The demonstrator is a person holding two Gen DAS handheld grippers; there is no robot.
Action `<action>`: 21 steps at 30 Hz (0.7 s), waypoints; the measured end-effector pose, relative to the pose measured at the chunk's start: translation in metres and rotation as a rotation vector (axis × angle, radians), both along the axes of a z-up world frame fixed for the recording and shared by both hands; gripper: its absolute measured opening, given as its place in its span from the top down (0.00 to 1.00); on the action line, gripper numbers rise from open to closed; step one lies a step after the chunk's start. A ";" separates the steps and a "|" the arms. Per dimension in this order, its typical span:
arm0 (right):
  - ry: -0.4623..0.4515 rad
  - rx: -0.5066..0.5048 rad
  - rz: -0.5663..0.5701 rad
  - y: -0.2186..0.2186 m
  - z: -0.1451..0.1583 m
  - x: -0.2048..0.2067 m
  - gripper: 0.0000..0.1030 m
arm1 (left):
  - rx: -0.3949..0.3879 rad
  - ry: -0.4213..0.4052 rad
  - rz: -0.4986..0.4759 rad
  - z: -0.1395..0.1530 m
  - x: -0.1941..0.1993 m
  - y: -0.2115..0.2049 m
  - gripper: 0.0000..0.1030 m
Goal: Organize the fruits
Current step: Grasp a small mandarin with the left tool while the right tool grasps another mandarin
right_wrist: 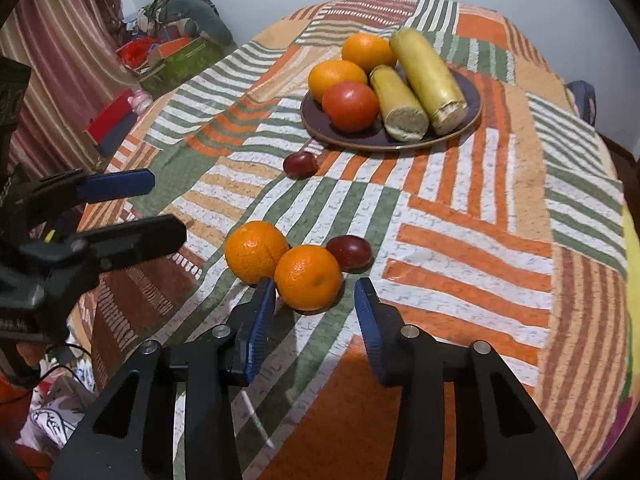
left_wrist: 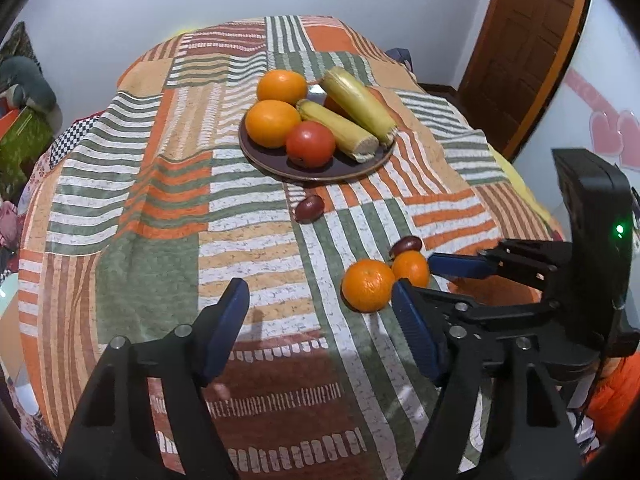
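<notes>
A dark plate (left_wrist: pixel 352 166) (right_wrist: pixel 472 112) holds two oranges, a tomato (left_wrist: pixel 310 144) and two corn cobs (left_wrist: pixel 358 104). Loose on the patchwork cloth lie two mandarins side by side and two dark red fruits (left_wrist: pixel 309 208) (left_wrist: pixel 406 245). My right gripper (right_wrist: pixel 314 300) is open, its blue pads on either side of the nearer mandarin (right_wrist: pixel 308 278) (left_wrist: pixel 410 268) without pressing on it. The other mandarin (right_wrist: pixel 256 251) (left_wrist: pixel 368 285) sits just outside its left pad. My left gripper (left_wrist: pixel 320 296) (right_wrist: pixel 160 208) stands open over bare cloth, with nothing between its pads.
The cloth-covered table (left_wrist: pixel 160 200) falls away at its rounded edges. A wooden door (left_wrist: pixel 520 48) stands at the back right. Boxes and clutter (right_wrist: pixel 168 52) lie on the floor to the left by a striped curtain (right_wrist: pixel 60 60).
</notes>
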State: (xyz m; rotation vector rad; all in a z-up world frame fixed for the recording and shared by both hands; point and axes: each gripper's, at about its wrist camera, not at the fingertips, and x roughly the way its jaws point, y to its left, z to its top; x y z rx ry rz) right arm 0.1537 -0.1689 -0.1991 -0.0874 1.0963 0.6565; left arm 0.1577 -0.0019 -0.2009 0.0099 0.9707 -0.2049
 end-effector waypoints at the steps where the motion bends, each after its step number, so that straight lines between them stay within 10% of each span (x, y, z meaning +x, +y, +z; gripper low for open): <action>1: -0.003 -0.003 0.004 0.001 -0.001 0.000 0.63 | 0.000 0.007 -0.004 -0.002 0.001 -0.001 0.31; 21: -0.054 0.026 -0.116 -0.053 0.022 0.005 0.69 | -0.024 0.094 -0.076 -0.034 0.025 -0.035 0.53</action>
